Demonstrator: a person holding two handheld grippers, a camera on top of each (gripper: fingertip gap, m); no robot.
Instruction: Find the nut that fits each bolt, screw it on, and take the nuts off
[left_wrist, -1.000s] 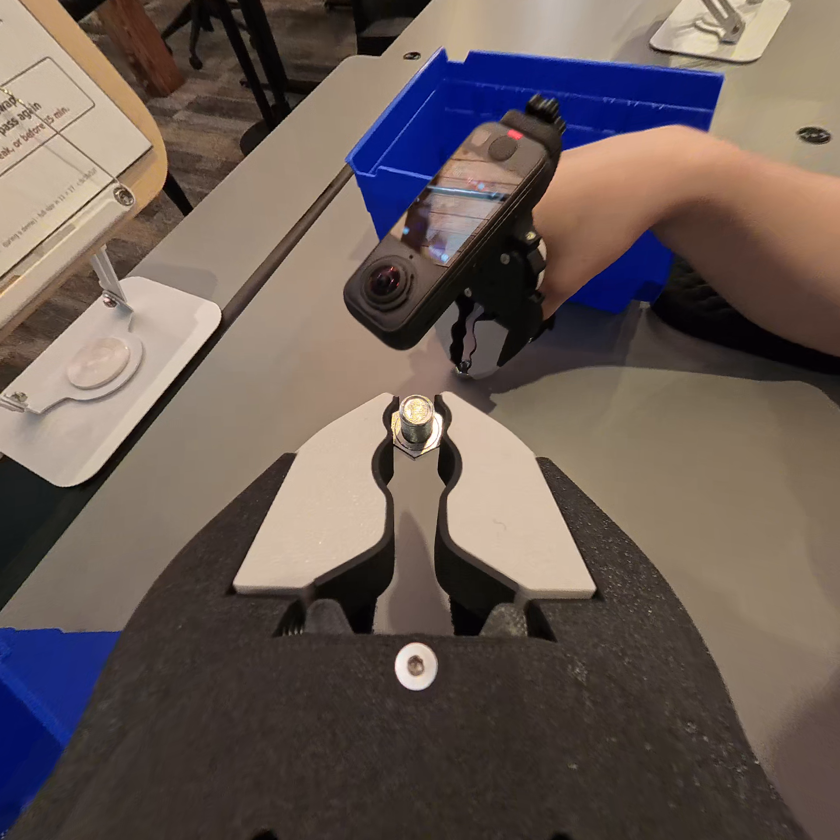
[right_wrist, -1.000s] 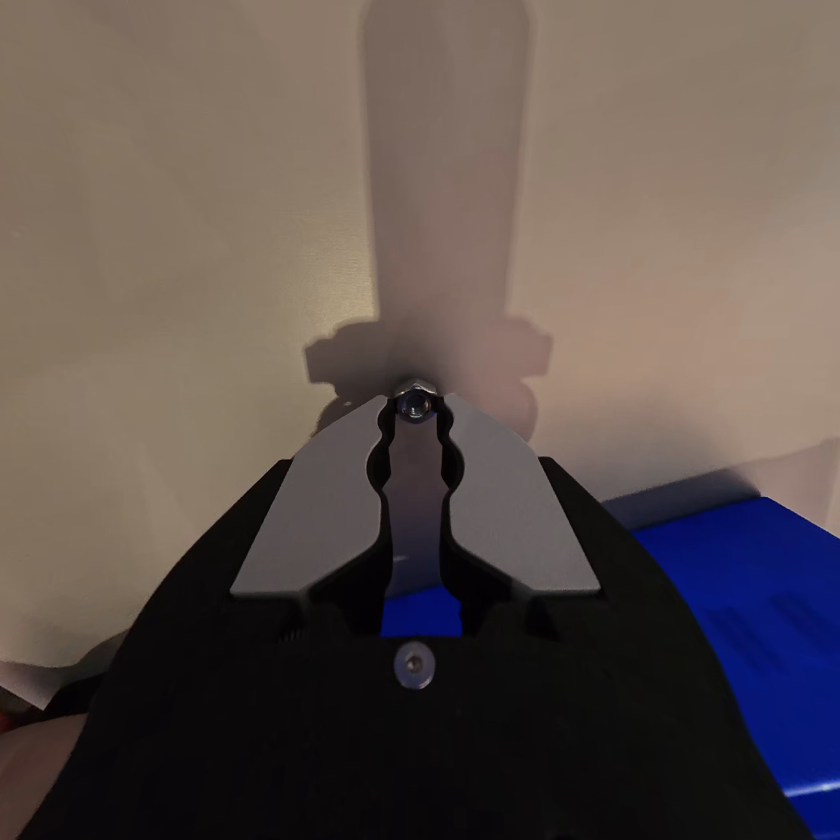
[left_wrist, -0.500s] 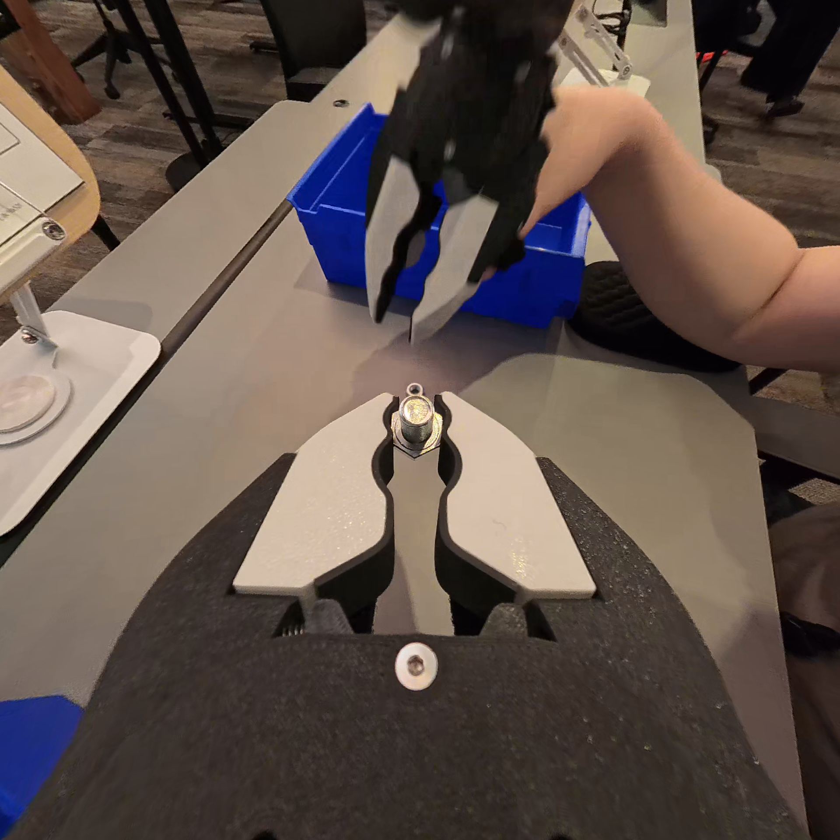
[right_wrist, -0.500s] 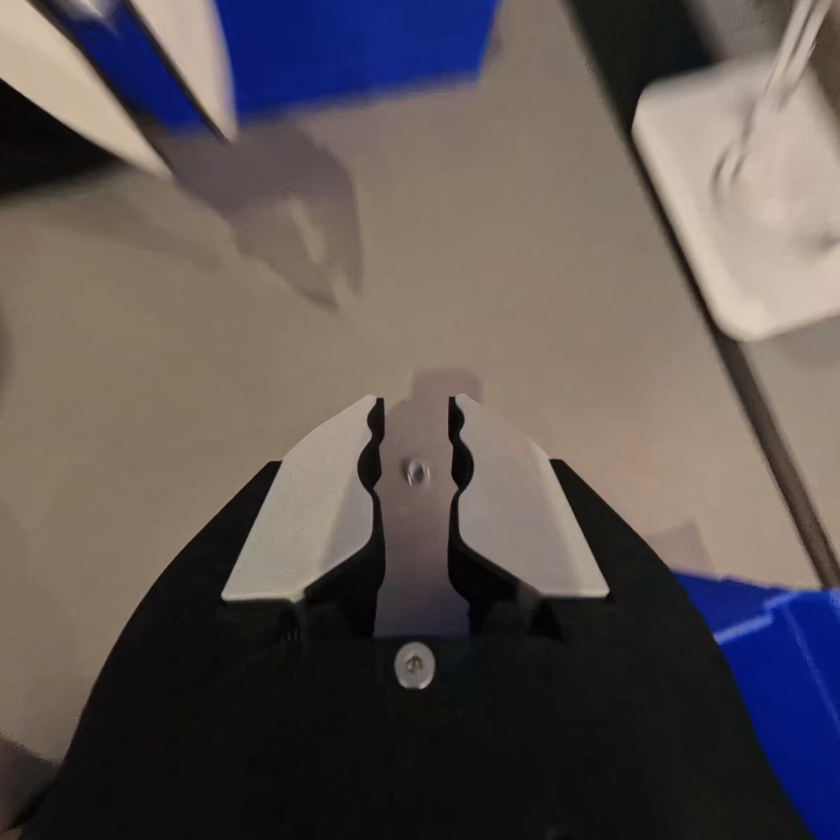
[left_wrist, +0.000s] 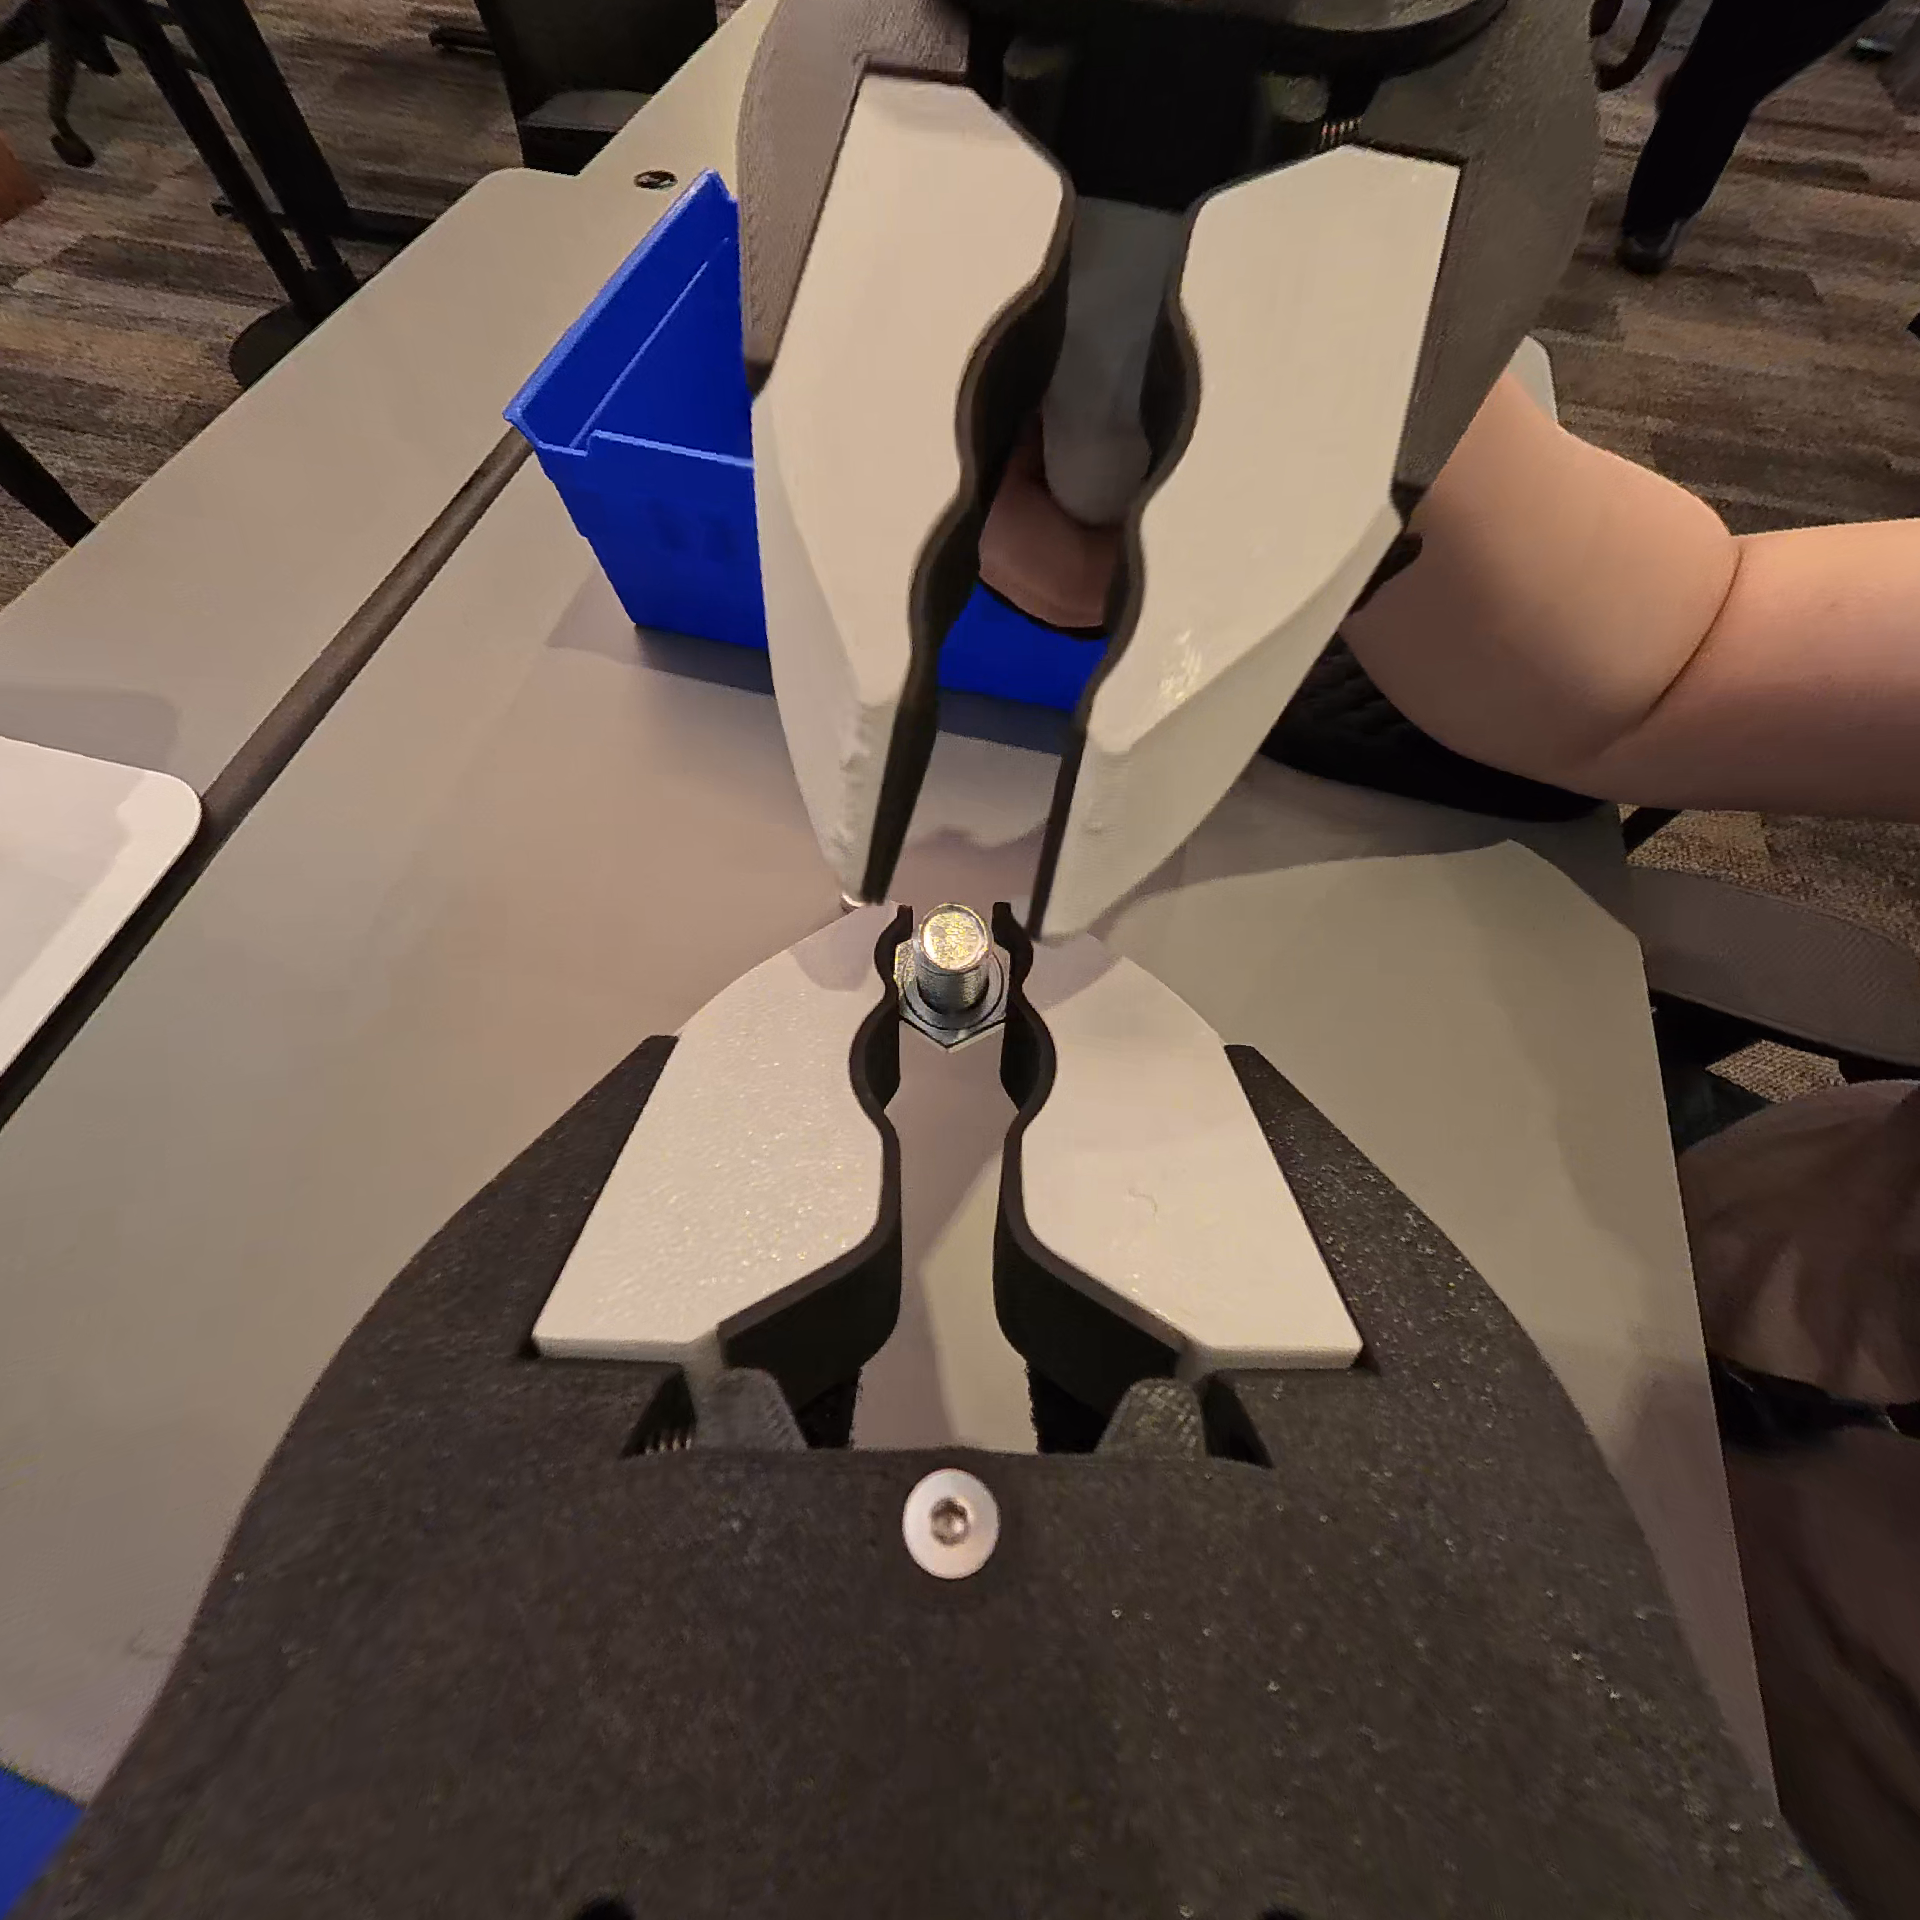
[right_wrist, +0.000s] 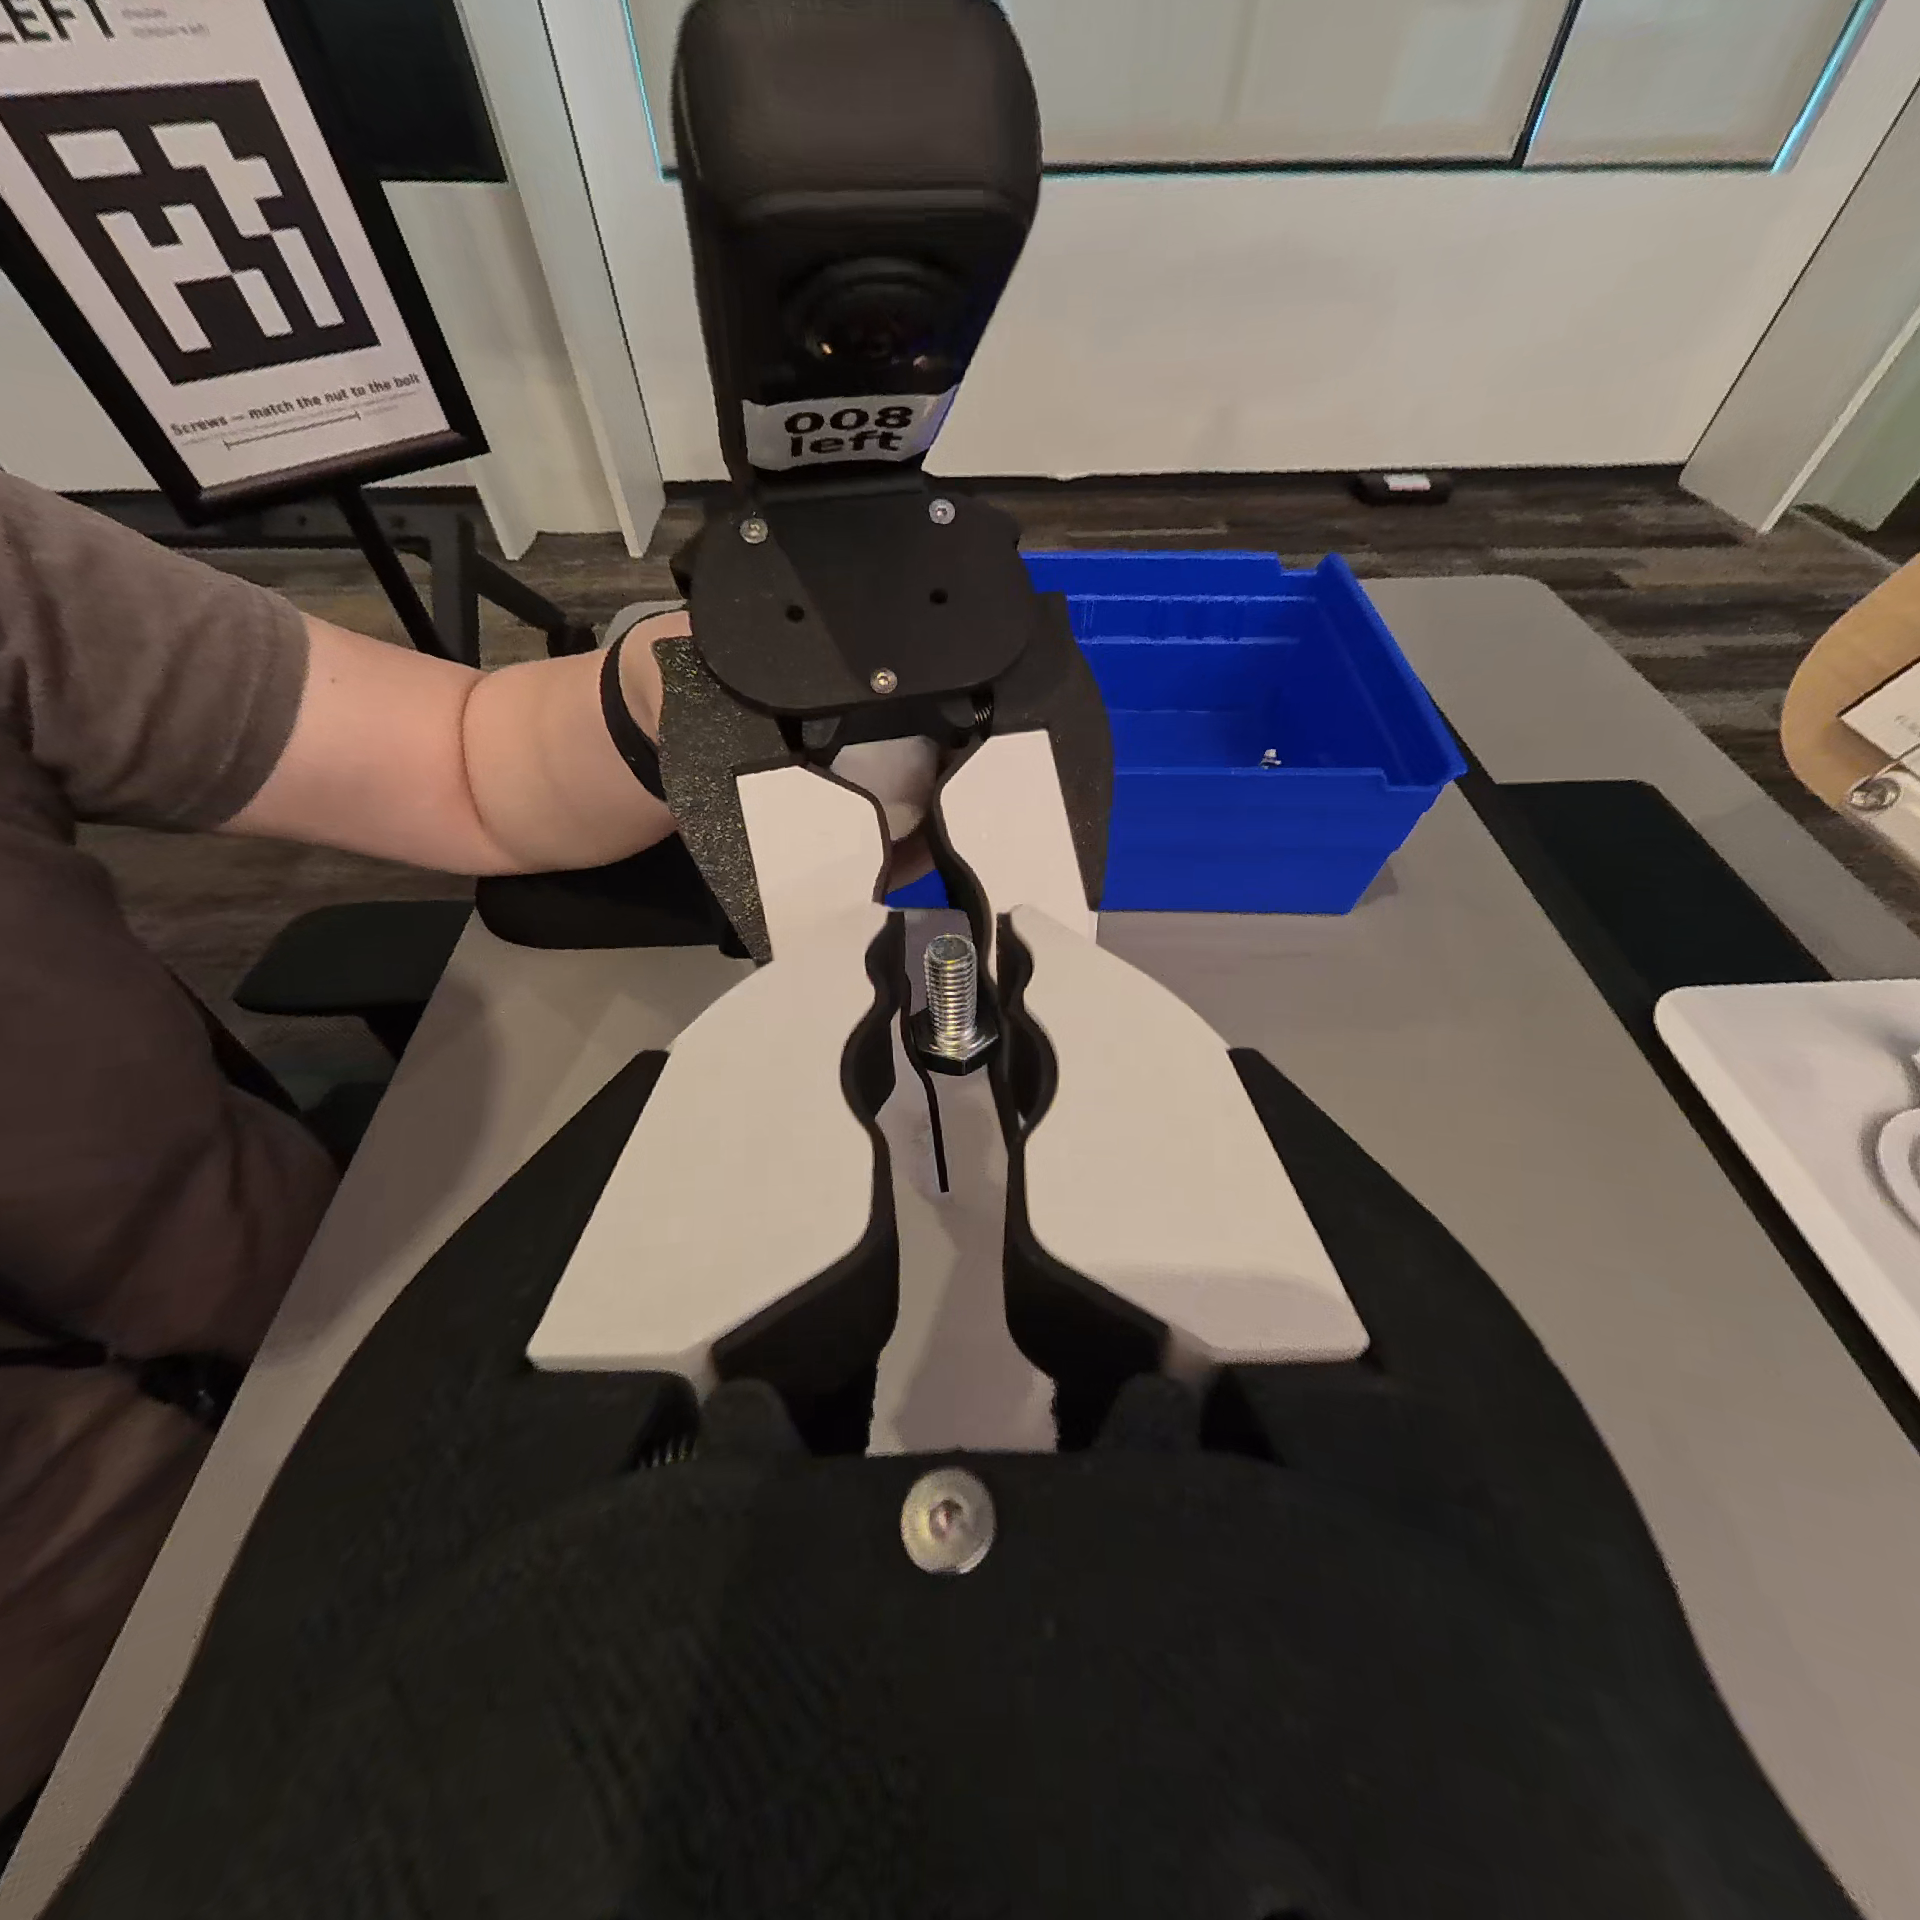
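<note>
My left gripper (left_wrist: 951, 925) is shut on the hex head of a silver bolt (left_wrist: 954, 971), which stands threaded end up over the grey table (left_wrist: 436, 987). My right gripper (left_wrist: 956, 909) comes in from the far side, tips down. It is open, with one finger on each side of the bolt's top. In the right wrist view the bolt (right_wrist: 951, 992) stands between my right gripper's (right_wrist: 948, 920) fingers with a gap on both sides. The left gripper's fingers (right_wrist: 800, 842) point toward me from behind the bolt. I see no nut on the thread.
A blue bin (left_wrist: 665, 499) stands at the far side of the table. The other blue bin (right_wrist: 1247, 727) holds a small metal piece (right_wrist: 1268, 758). A white base plate (right_wrist: 1787, 1122) lies at the table's side. A framed sign (right_wrist: 197, 239) stands behind the person's arm (right_wrist: 499, 758). The tips of one gripper are about 6 centimeters away from the tips of the other.
My right gripper let go of a small nut on the table, then swung up and round to face the left gripper, fingers astride the bolt. The left gripper kept its hold on the bolt.
</note>
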